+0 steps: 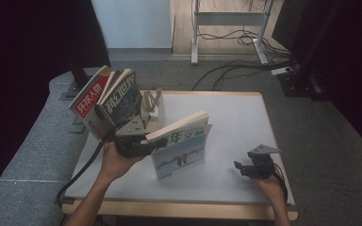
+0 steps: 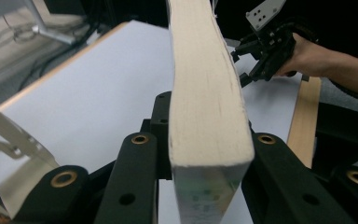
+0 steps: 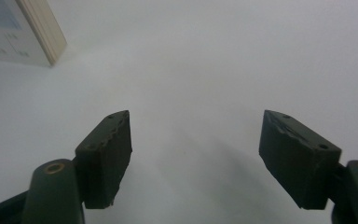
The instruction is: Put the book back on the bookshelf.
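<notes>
Two magazines lean in a pale stand at table left rear. Desk frame and loose cables on floor behind.

Green-titled book, perhaps snowy cover, white table

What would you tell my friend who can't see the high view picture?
The left claw holds a thick book with a green and white cover by its top edge, standing it on a white table. Behind it, two more books lean beside a white bookend. The right claw hovers open, empty, near the table's right side.
</notes>
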`<state>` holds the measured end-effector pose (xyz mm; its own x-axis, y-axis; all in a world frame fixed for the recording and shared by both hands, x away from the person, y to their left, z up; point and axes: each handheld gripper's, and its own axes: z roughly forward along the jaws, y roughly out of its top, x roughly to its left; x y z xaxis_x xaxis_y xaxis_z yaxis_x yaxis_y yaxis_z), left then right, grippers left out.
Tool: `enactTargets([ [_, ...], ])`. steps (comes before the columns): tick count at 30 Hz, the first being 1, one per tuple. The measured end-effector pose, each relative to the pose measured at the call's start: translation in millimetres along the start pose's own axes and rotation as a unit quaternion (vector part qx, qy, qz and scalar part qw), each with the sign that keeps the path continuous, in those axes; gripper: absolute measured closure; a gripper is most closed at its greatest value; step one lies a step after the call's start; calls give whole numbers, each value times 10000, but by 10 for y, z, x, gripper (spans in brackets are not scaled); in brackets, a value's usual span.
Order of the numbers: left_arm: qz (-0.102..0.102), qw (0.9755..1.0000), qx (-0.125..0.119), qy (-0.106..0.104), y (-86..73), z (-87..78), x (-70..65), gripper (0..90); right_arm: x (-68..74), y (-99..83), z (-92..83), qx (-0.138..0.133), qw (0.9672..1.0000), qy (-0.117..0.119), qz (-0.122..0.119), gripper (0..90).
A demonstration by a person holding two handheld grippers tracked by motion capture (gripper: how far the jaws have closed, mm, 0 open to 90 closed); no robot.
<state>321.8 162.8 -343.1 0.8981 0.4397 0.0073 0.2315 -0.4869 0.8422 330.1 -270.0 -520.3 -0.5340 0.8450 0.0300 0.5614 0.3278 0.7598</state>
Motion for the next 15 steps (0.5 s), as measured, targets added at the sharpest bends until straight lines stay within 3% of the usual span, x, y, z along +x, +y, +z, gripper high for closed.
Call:
enactTargets([
  [4, 22, 10000, 6, 71, 4, 7, 2, 724, -10, -80, 72, 158, 9998, -130, 5, 190],
  [15, -104, 9999, -36, 96, 2, 11, 6, 735, 21, -129, 100, 84, 9998, -201, -46, 143],
])
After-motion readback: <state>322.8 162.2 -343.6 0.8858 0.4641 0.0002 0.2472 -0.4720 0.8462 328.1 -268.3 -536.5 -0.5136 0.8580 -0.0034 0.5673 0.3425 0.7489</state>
